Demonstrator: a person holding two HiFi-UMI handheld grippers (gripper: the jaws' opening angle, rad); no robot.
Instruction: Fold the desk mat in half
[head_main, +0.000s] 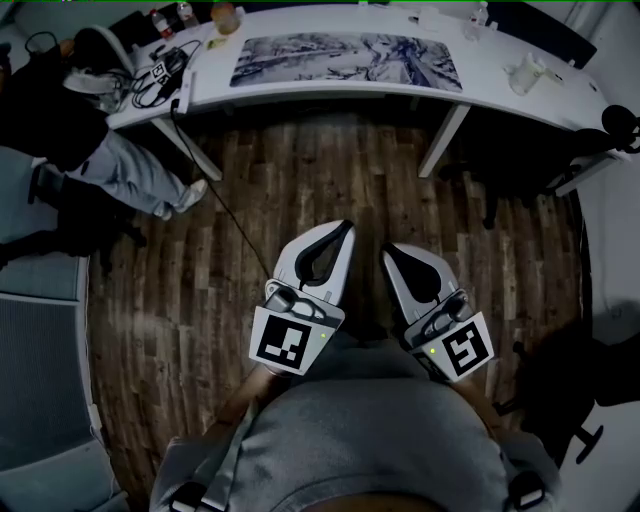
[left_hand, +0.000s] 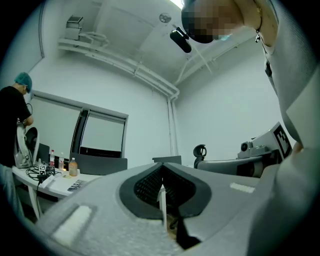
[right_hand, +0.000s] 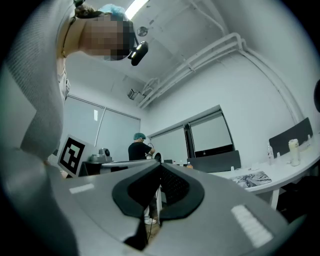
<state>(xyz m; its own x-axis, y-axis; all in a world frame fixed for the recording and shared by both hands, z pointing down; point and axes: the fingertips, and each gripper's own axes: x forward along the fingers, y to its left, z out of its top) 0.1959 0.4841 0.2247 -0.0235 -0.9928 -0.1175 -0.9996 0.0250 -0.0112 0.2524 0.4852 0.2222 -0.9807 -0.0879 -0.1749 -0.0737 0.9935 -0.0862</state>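
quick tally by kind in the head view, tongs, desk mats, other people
tongs: 2, the left tongs and the right tongs, both shut and empty
desk mat: 1, the desk mat lying flat on the white desk
other person: 1, the other person at the desk's left end
total: 4

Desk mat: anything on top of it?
Nothing visible on the desk mat; it lies flat and unfolded on the white desk. The desk surface beneath it is covered, so unseen.
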